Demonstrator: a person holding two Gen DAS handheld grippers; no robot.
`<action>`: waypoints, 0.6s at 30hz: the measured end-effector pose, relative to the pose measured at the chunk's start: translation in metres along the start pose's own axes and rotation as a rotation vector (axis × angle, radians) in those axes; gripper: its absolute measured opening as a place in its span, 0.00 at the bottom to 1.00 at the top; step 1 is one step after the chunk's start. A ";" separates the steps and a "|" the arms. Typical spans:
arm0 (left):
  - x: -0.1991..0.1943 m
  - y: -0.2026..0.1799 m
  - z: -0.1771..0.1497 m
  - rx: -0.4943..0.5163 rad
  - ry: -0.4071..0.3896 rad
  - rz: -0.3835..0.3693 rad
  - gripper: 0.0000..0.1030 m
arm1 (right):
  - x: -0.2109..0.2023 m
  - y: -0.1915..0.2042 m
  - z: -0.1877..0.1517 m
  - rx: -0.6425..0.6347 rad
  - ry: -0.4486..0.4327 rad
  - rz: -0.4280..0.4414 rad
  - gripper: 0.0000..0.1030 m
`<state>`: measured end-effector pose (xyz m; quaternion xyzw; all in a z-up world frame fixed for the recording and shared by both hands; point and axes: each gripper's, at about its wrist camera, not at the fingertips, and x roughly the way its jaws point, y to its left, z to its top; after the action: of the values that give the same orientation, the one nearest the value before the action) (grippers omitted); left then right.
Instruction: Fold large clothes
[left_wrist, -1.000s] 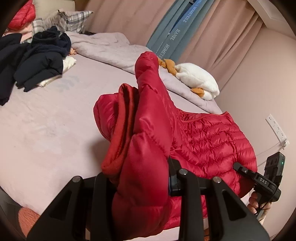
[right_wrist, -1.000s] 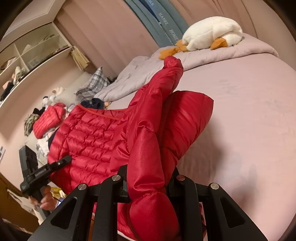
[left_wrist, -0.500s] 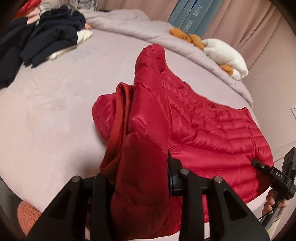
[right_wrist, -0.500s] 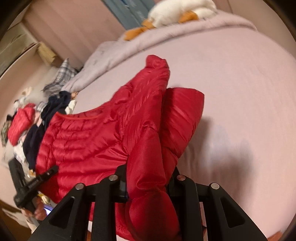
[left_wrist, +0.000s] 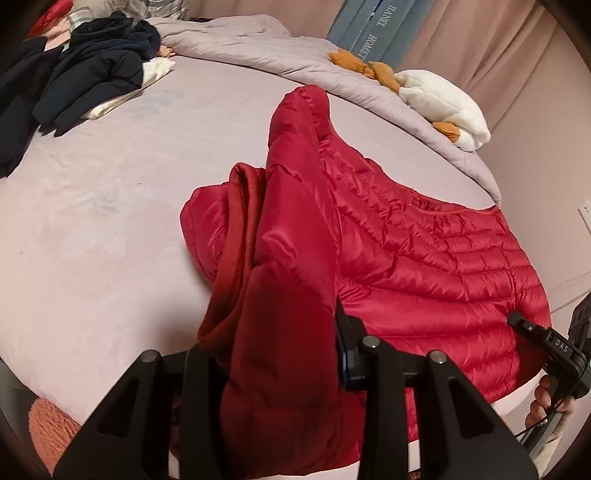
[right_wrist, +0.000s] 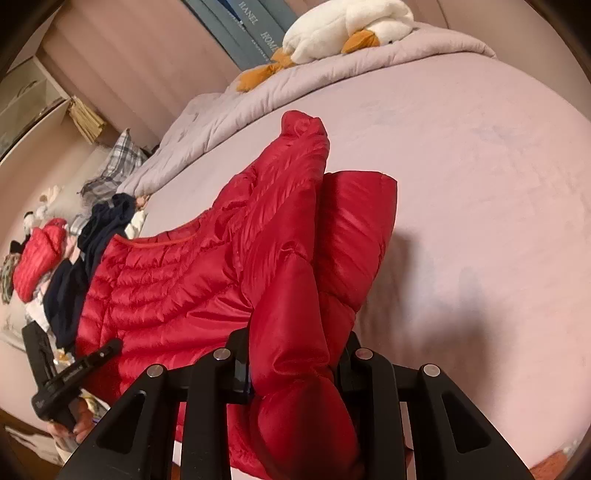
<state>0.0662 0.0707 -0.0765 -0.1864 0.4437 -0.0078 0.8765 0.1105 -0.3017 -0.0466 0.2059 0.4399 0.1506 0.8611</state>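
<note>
Red quilted nylon fills both of my views: the puffy red down jacket (left_wrist: 424, 258) lies spread on the pale lilac bed (left_wrist: 92, 221), its body flat on the sheet near the bed's edge and its bulky ends gathered up toward my cameras. My left hand-held gripper (left_wrist: 284, 354) is clamped on a thick bunch of the jacket that shows a darker red fleecy lining folded along one side; the fabric packs the gap between the black fingers. My right hand-held gripper (right_wrist: 295, 365) is likewise clamped on a padded roll of the same jacket, which stands up in a ridge ahead of it. Each view shows the other hand-held gripper at the jacket's opposite end, with a person's fingers (left_wrist: 543, 402) around its handle.

Farther up the bed, a heap of dark navy clothes (left_wrist: 88, 74) sits well apart from the jacket. A rumpled lilac duvet (right_wrist: 295, 92) runs along the far side, and a white plush goose with orange feet (right_wrist: 343, 29) lies on it, beside blue curtains (left_wrist: 373, 29).
</note>
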 end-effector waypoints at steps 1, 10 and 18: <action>-0.001 -0.003 0.000 0.006 0.001 -0.008 0.33 | -0.002 0.000 0.000 -0.005 -0.006 -0.009 0.27; 0.015 -0.019 -0.002 0.069 0.016 0.006 0.37 | -0.009 -0.005 -0.005 -0.009 -0.039 -0.071 0.27; 0.021 -0.005 -0.009 0.073 0.047 0.030 0.59 | 0.012 -0.014 -0.015 0.008 0.010 -0.192 0.47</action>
<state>0.0724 0.0594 -0.0962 -0.1473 0.4665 -0.0154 0.8721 0.1064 -0.3050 -0.0693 0.1653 0.4623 0.0664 0.8686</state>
